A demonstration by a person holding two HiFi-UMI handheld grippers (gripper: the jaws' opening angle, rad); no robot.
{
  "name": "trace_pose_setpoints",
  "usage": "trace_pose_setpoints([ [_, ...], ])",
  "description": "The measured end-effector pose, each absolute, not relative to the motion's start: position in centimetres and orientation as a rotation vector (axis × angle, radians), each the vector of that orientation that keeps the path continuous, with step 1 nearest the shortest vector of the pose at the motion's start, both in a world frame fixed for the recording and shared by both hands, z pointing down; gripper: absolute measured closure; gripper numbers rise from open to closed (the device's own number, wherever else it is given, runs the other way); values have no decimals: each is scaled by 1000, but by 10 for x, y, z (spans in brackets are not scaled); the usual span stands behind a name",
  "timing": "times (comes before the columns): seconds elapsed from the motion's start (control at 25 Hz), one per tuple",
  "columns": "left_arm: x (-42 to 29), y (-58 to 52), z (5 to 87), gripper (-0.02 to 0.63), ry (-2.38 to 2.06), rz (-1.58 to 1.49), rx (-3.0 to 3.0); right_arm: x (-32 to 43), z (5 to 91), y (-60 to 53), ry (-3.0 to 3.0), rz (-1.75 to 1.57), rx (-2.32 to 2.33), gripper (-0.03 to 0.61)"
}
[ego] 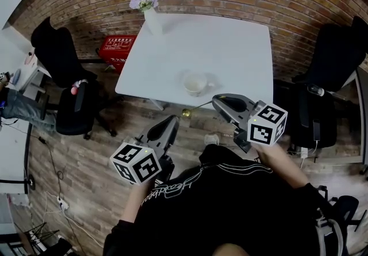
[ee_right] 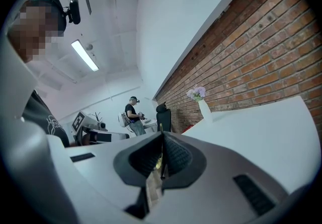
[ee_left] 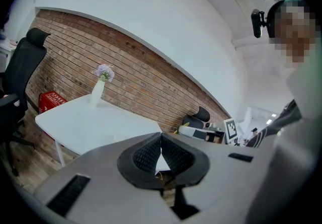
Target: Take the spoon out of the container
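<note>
A white cup (ego: 195, 83) stands near the front edge of the white table (ego: 230, 48), and I see nothing in it. My right gripper (ego: 217, 101) is shut on the thin handle of a gold spoon (ego: 198, 107). The spoon's bowl hangs out past the table's front edge, clear of the cup. In the right gripper view the pads (ee_right: 171, 156) press together with a gold sliver of the spoon (ee_right: 159, 162) between them. My left gripper (ego: 172, 121) is lower left of the table, over the wooden floor. Its pads (ee_left: 150, 153) meet with nothing held.
A white vase of purple flowers (ego: 150, 14) stands at the table's far left corner. Black office chairs stand to the left (ego: 63, 59) and right (ego: 325, 71). A red box (ego: 117, 48) lies on the floor by the brick wall. Another person (ee_right: 133, 117) stands far off.
</note>
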State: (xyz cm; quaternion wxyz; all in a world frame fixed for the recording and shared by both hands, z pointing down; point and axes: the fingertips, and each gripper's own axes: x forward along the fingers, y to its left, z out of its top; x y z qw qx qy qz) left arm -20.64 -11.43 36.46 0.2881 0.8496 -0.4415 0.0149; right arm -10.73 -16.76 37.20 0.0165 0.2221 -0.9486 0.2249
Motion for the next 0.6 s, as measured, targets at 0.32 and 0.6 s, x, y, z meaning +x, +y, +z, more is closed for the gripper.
trace_pose_setpoints([
  [0.32, -208, -113, 373, 609, -1179, 29, 2254, -109, 380, -167, -2939, 717, 689, 578],
  [0.6, -213, -113, 371, 609, -1186, 13, 2249, -112, 381, -167, -2933, 718, 685, 578],
])
